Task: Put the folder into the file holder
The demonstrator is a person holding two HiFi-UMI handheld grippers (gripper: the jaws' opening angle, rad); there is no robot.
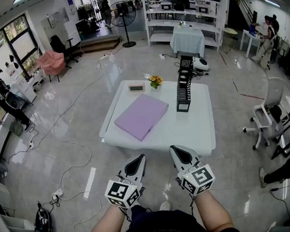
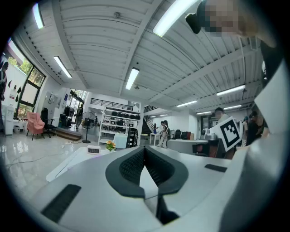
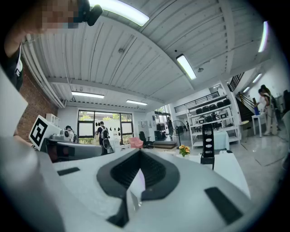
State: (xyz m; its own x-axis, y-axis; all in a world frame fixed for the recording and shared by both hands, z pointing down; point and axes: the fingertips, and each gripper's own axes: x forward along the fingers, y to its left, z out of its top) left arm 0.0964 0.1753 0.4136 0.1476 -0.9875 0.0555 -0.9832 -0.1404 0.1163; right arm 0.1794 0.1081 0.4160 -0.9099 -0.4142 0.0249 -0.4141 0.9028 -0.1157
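Observation:
A lilac folder (image 1: 141,115) lies flat on the white table (image 1: 199,129), left of centre. The black file holder (image 1: 184,84) stands upright near the table's back right; it also shows in the right gripper view as the black file holder (image 3: 207,140). Both grippers hover in front of the table's near edge, below the tabletop in the head view. My left gripper (image 1: 138,160) is shut and holds nothing. My right gripper (image 1: 177,151) is shut and empty too. In the gripper views the left gripper (image 2: 145,152) and right gripper (image 3: 138,154) point level across the room.
A small digital clock (image 1: 136,88) and a pot of orange flowers (image 1: 156,81) sit at the table's back edge. A white office chair (image 1: 271,112) stands to the right. Cables run over the glossy floor on the left. Shelving (image 1: 178,14) and a fan (image 1: 125,17) stand far back.

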